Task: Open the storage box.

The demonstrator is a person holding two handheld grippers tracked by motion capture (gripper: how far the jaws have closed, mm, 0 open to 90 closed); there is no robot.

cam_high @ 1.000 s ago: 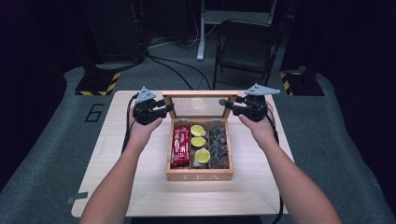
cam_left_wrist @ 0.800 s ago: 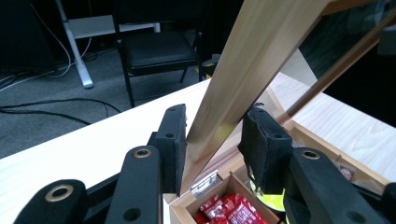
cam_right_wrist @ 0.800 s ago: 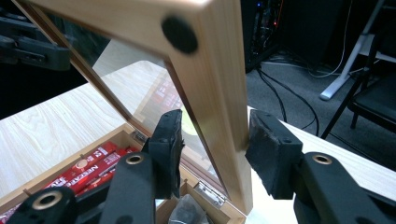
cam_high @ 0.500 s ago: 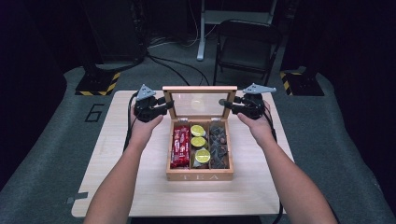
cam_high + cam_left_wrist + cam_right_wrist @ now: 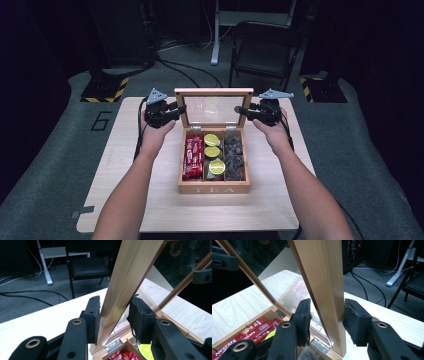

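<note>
At the table's middle, we bracket the tea box's [image 5: 214, 189] raised glass lid [image 5: 214, 93] with 2 grippers: left gripper [image 5: 113, 320] apart around its side rail, right gripper [image 5: 327, 321] closing, 1 pad touching. Best lowered evenly, both sides together, hinges unstrained.

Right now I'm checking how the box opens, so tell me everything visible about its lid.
The lid is a pale wooden frame around a clear pane, joined to the tea box by small metal hinges at the back edge. It stands raised, roughly upright. The left tool straddles its left rail and the right tool its right rail, pads at or near the wood.
</note>
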